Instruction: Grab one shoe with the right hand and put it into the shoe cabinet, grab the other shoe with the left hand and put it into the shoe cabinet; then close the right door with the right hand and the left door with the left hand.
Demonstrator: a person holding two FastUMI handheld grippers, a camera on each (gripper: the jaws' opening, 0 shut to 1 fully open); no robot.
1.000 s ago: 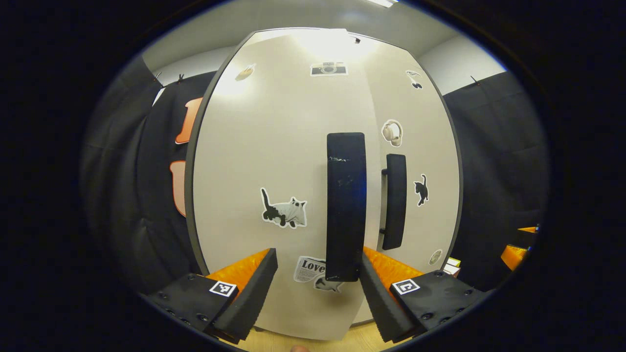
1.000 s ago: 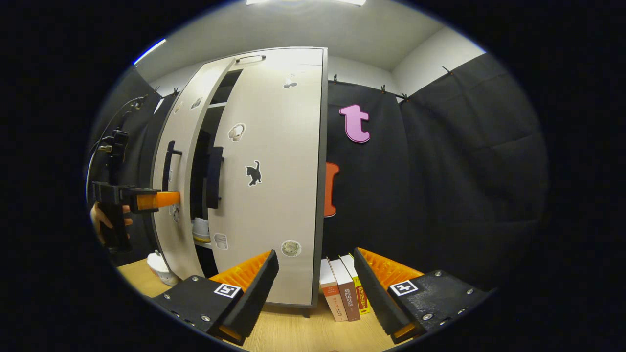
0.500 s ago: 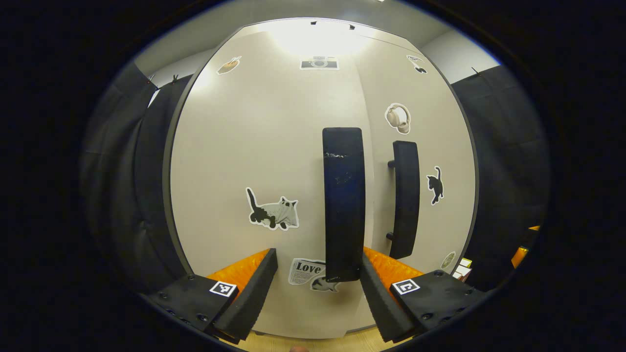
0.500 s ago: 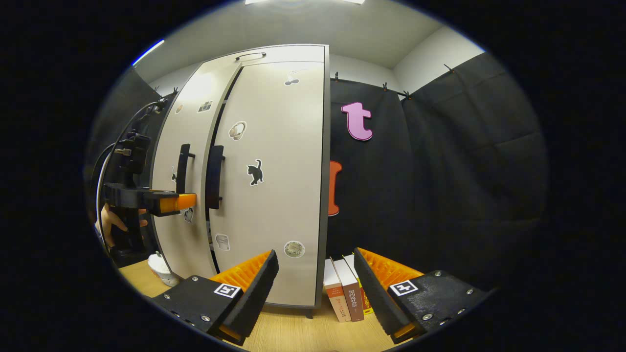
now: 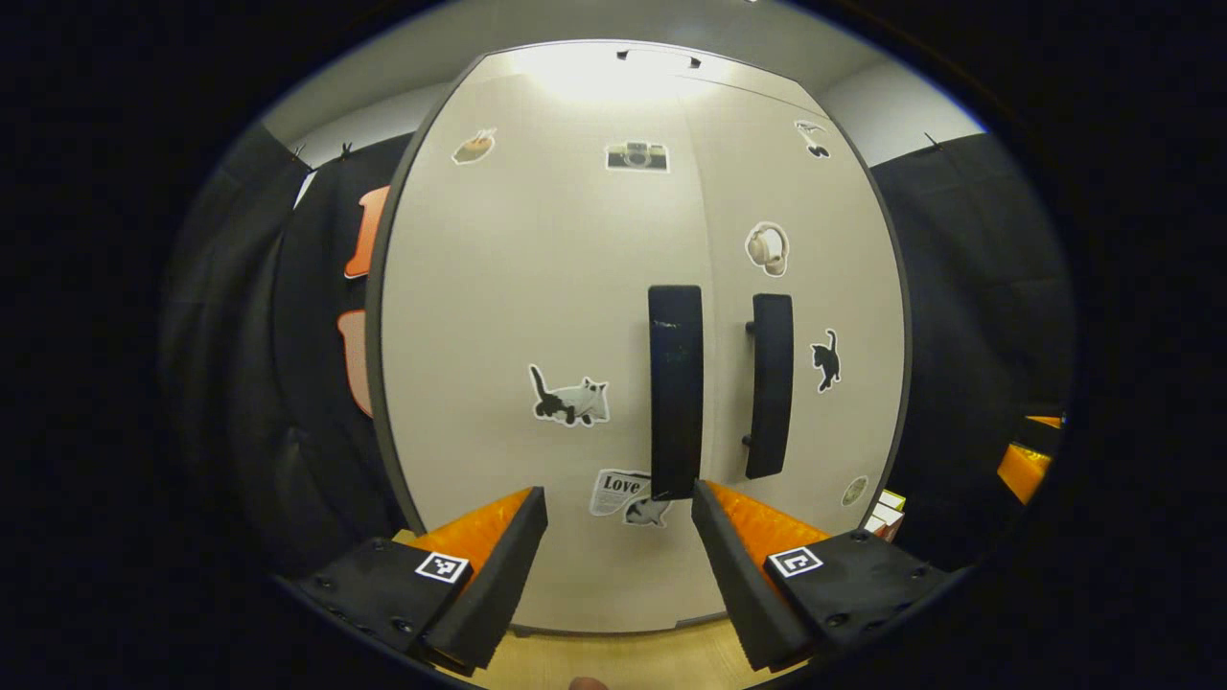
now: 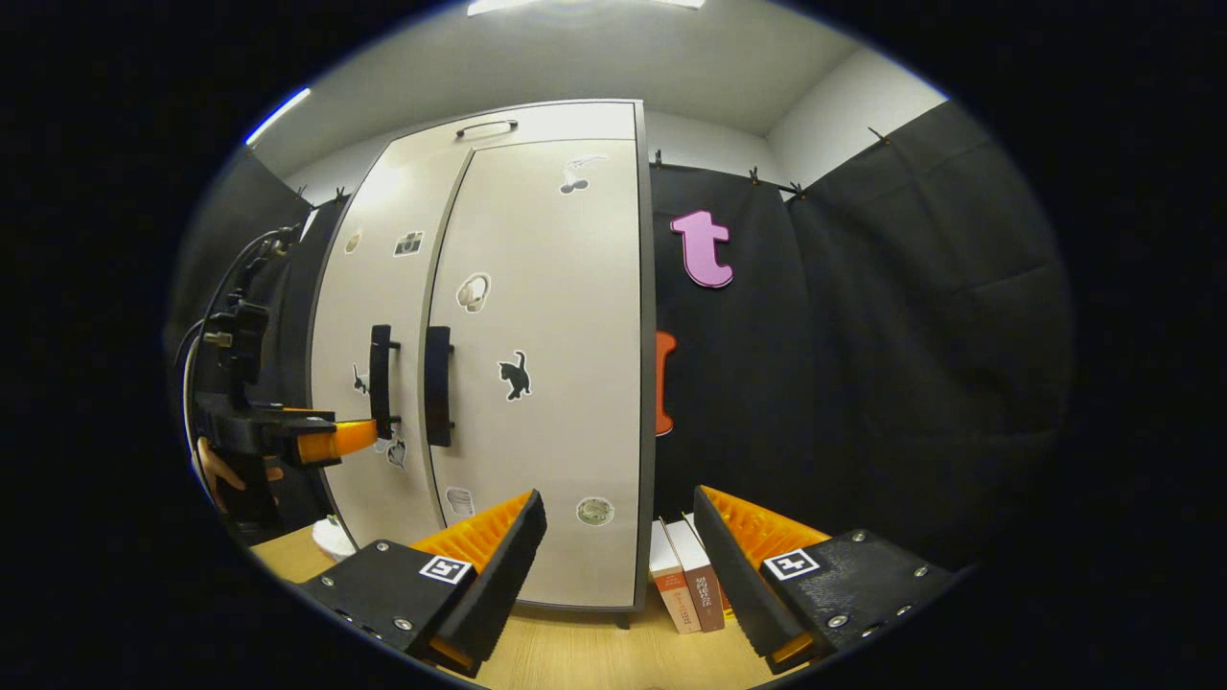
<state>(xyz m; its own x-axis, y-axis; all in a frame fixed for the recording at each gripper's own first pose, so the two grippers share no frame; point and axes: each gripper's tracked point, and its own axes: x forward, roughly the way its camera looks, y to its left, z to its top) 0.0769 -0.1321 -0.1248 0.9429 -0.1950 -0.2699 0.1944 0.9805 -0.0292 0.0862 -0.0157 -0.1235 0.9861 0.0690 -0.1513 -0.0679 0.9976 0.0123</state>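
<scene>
Two shut doors point(image 5: 537, 316), two handles point(image 5: 676, 388)

Black claw point(image 5: 618, 556) bodies — square markers, seemingly screwed.

White bowl point(image 6: 335, 540) half hidden behind right tool's point(image 6: 618, 561) finger.

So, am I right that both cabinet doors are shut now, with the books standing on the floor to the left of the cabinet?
Not quite: the books stand to the right of the cabinet, as the right gripper view shows. The rest holds: the left door and the right door are both shut.
</scene>
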